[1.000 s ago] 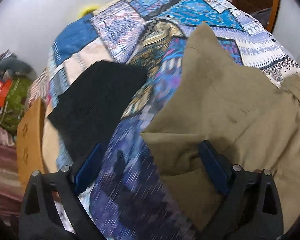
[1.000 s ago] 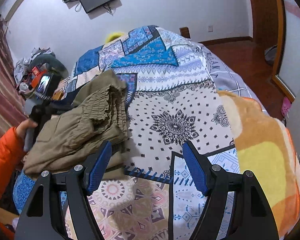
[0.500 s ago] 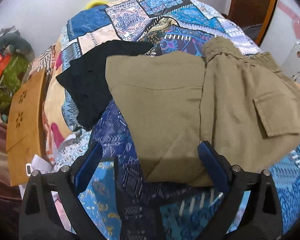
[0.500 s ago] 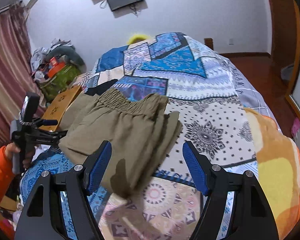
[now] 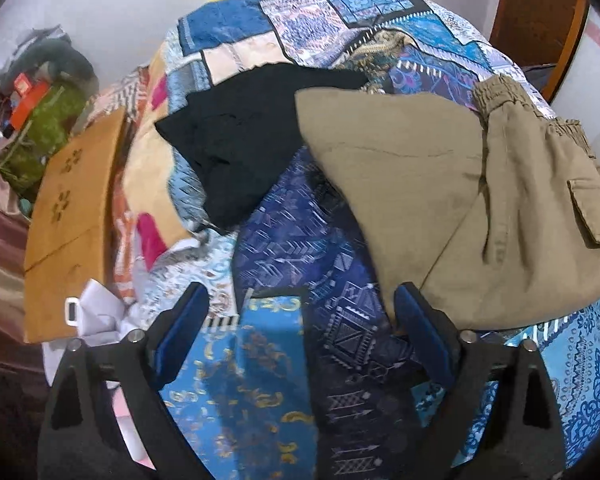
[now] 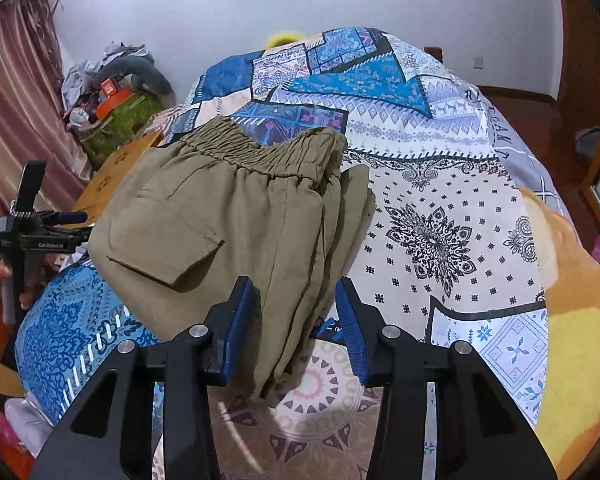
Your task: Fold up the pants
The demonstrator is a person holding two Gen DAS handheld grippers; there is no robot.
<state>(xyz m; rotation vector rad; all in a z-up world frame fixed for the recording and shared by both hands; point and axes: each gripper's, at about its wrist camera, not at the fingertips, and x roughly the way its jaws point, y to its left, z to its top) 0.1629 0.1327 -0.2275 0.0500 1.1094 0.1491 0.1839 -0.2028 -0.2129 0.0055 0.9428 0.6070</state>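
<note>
Right gripper [image 6: 296,320] half-spread around folded khaki pants [image 6: 236,216]; left gripper [image 5: 300,332] spread wide, holding nothing.

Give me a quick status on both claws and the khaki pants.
Left claw open, empty, off the pants. Right claw open, straddling the folded edge of the khaki pants. Black garment lies beside them on the quilt.
</note>
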